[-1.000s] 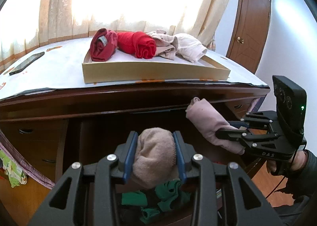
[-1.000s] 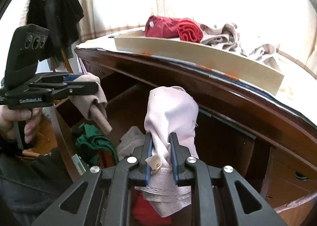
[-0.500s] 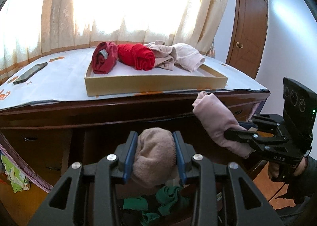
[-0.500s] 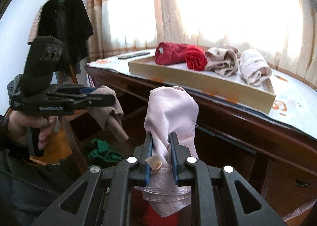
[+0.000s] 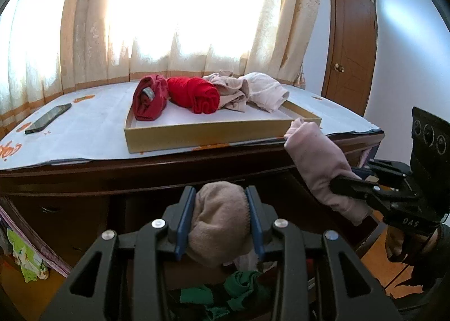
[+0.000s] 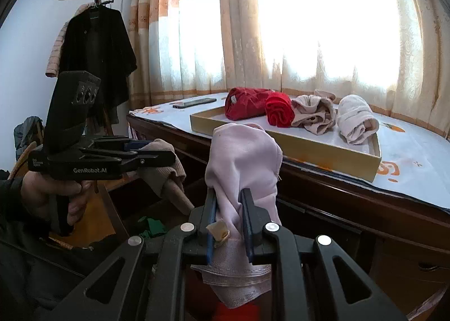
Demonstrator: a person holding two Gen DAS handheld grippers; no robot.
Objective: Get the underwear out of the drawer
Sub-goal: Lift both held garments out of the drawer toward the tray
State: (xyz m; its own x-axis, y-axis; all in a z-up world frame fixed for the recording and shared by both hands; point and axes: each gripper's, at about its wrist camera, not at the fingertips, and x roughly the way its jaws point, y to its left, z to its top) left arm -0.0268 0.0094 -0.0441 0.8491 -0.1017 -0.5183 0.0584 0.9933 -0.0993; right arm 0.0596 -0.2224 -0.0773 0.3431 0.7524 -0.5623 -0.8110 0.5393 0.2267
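My left gripper [image 5: 220, 194] is shut on a rolled beige underwear [image 5: 219, 222], held above the open drawer [image 5: 225, 293] in front of the dresser. It also shows in the right wrist view [image 6: 166, 163]. My right gripper [image 6: 228, 197] is shut on a rolled pale pink underwear [image 6: 242, 160], also seen in the left wrist view [image 5: 317, 169] at the right near the dresser edge. Green and red garments [image 5: 236, 290] lie in the drawer below. A shallow cardboard tray [image 5: 213, 135] on the dresser top holds several rolled underwear, red [image 5: 197, 93] and beige [image 5: 264, 90].
A phone [image 5: 47, 118] lies on the white cloth on the dresser top at the left. Curtains and a bright window stand behind. A brown door [image 5: 348, 48] is at the right. A black coat [image 6: 95, 51] hangs at the left.
Both grippers have risen with their underwear, from drawer level to about the height of the dresser top. The tray's inside now shows from above.
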